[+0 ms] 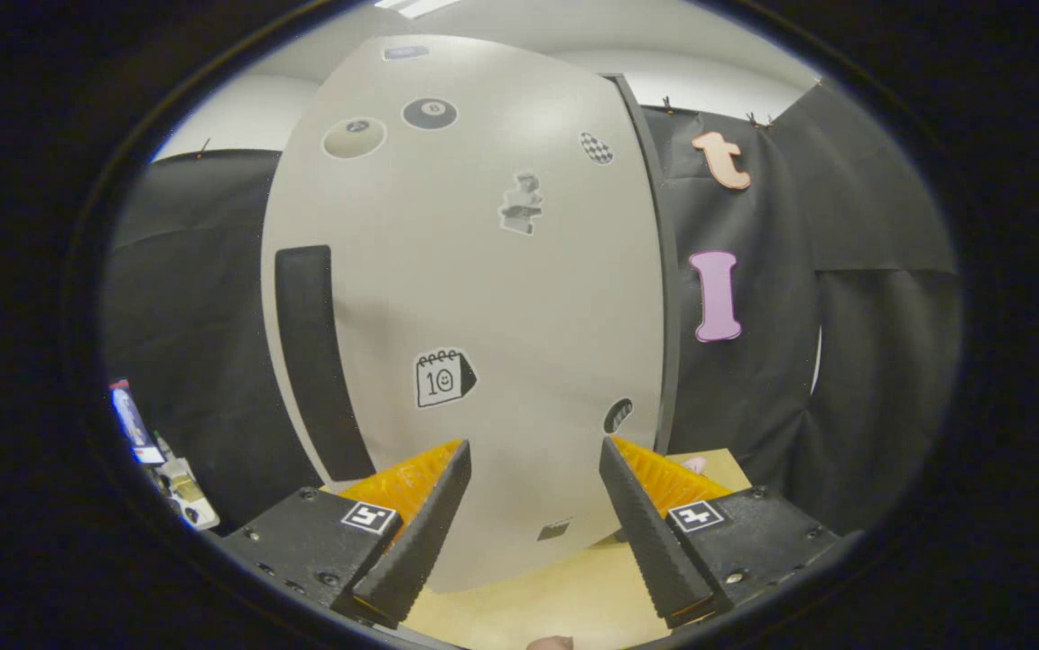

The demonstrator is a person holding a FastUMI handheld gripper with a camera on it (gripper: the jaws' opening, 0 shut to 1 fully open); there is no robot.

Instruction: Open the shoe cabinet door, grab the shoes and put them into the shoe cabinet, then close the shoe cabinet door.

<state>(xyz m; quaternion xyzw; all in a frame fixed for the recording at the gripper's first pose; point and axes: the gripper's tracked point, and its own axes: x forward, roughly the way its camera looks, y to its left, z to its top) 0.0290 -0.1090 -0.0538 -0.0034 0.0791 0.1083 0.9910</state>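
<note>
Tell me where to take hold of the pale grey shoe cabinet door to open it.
Grip the long black vertical handle strip near the left edge of the pale grey stickered cabinet door. The dark frame edge on the right suggests the hinges, so the handle side probably swings. Come from the front, shifting the open claw leftward, fingers straddling the strip's outer edge.

Gripper (534, 456) — ridged wedge fingers (420, 533) on screwed black blocks bearing square markers.
</note>
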